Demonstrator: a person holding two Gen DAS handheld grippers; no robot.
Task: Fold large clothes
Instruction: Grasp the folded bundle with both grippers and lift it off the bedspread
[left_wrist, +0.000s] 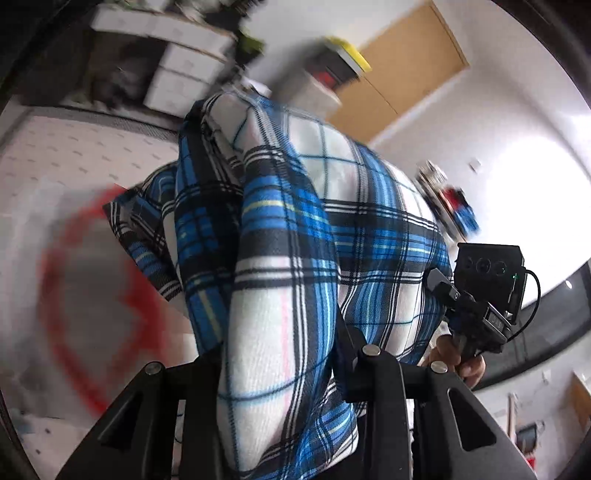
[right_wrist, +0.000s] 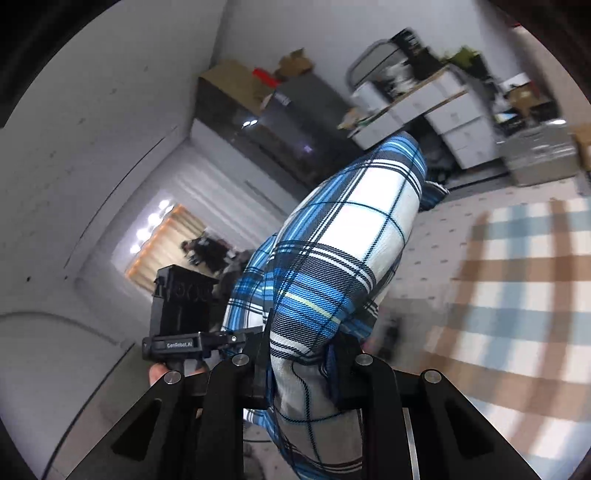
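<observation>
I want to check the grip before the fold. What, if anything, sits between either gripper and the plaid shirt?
Nothing visible does. The left gripper is clamped on the plaid shirt, and the right gripper is clamped on another part of it, with cloth bunched directly between each pair of jaws.

The left gripper is clamped on plaid cloth, as is the right gripper. At four o'clock in the left view, a hand grips the right gripper's handle.

right gripper clamps plaid shirt | other gripper left | checked cloth right
</observation>
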